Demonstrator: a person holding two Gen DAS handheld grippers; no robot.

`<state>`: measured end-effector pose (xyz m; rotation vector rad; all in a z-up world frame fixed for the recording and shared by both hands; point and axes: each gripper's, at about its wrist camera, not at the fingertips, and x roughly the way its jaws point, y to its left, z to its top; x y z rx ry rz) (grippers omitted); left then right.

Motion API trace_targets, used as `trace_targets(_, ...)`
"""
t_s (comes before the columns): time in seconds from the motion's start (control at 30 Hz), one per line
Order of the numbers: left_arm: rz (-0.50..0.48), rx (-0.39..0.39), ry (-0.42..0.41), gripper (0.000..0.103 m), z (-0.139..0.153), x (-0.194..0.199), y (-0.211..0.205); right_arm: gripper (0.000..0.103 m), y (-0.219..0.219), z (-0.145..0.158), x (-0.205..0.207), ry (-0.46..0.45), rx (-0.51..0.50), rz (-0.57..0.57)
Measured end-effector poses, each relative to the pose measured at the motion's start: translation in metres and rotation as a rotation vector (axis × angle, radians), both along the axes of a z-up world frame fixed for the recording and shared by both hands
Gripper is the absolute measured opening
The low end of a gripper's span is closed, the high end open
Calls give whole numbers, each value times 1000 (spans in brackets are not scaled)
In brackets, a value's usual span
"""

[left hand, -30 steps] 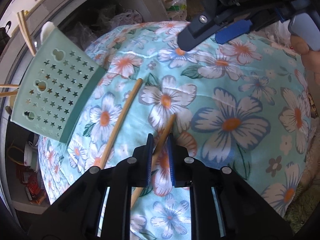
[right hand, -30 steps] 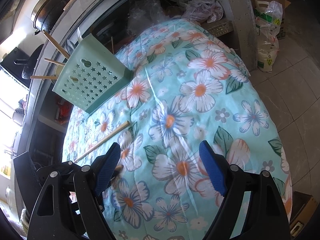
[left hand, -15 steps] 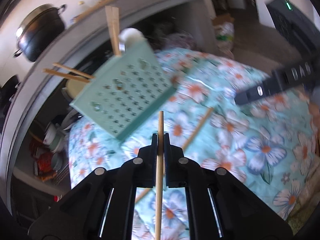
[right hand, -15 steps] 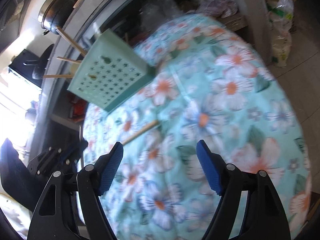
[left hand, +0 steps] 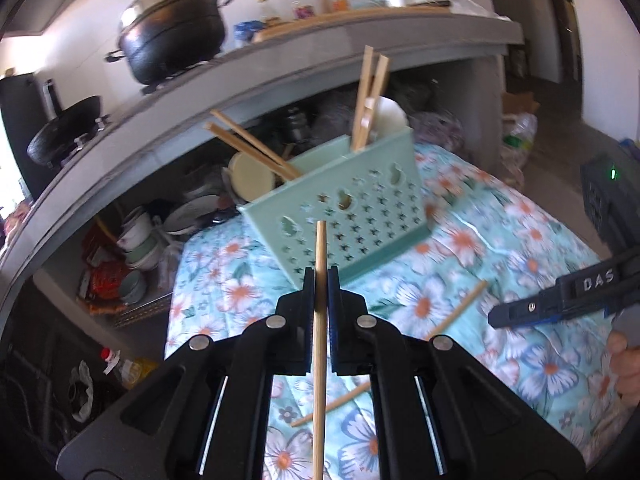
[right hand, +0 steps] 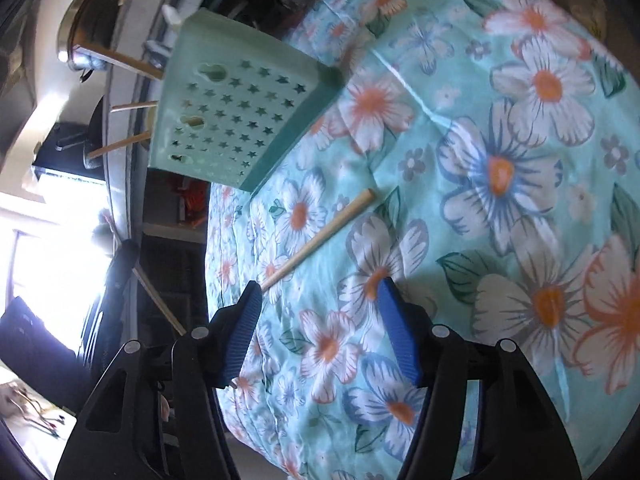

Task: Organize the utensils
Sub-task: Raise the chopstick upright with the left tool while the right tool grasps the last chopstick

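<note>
Left gripper (left hand: 319, 280) and right gripper (right hand: 320, 320): black frames, silver screws, ribbed blue pads; white lettering, possibly "DAS".

held chopstick (left hand: 319, 380) cut off at bottom edge, holder's (left hand: 352, 216) interior hidden, shelf crockery (left hand: 140, 236) blurred

Counter: a grey concrete shelf (left hand: 304, 68) runs along a pale wall (left hand: 100, 4).
On it: a black pot (left hand: 172, 32), a wok (left hand: 64, 136), bottles (left hand: 300, 0).
Underneath: stacked bowls (left hand: 140, 240).
Table: floral cloth (right hand: 500, 168).
Light: bright window (right hand: 52, 248).
</note>
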<state>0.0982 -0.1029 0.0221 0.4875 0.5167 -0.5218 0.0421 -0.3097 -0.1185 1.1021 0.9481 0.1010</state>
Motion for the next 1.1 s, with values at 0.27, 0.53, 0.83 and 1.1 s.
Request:
trace_targets(0.27,61,-53,9,5,5,10,11,53,-6,-21,31,20,96,-83)
trace_targets(0.53,112,-63,-4,5,7,18,11,42,-7,-22,43,32,83,-146)
trace_targets(0.83,120,-55,-16,5,9,17,9,16,-18,-33,40,57,98,-189)
trace_targets(1.1,121,-54,-17,5,9,16,8,13,-26,-25,32,6,121,-179)
